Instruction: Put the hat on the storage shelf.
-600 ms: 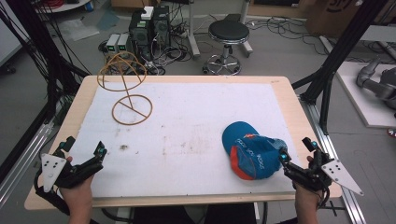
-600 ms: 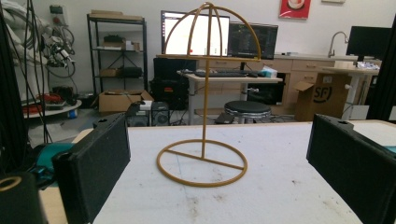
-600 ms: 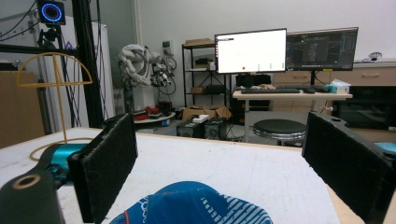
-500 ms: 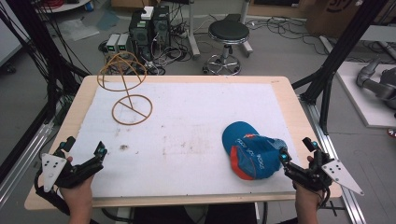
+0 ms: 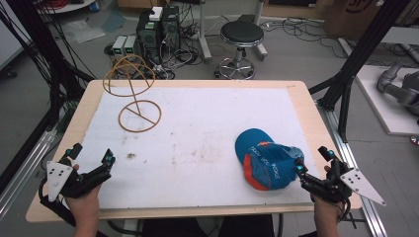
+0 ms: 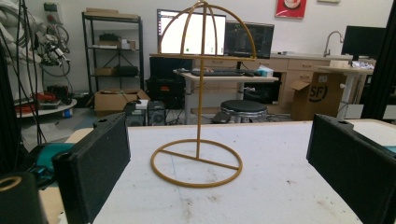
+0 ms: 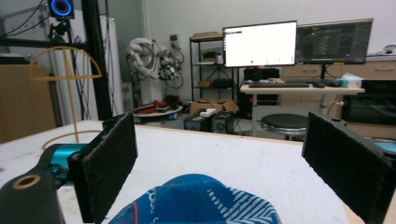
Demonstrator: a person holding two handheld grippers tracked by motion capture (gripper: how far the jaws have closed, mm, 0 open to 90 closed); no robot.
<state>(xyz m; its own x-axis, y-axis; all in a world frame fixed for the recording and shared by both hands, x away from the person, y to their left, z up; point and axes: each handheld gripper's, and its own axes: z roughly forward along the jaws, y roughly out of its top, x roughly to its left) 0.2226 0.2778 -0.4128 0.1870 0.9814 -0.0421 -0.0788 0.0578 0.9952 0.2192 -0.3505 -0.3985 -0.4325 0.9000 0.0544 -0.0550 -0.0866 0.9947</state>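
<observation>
A blue cap (image 5: 267, 158) with orange trim lies on the white mat (image 5: 207, 138) at the front right; the right gripper view has the cap (image 7: 196, 200) low and just ahead of the jaws. My right gripper (image 5: 312, 160) is open at the cap's right edge, nothing between its jaws. A gold wire hat stand (image 5: 133, 94) stands upright at the back left, its ring base on the mat; the same stand (image 6: 201, 116) is centred ahead in the left gripper view. My left gripper (image 5: 91, 157) is open near the front left corner, well short of the stand.
The wooden table (image 5: 301, 98) ends close behind both hands. Black frame posts (image 5: 346, 79) flank the table. Beyond the far edge are a round stool (image 5: 241, 44) and computer boxes (image 5: 158, 29) on the floor. A small dark stain (image 5: 131, 156) marks the mat.
</observation>
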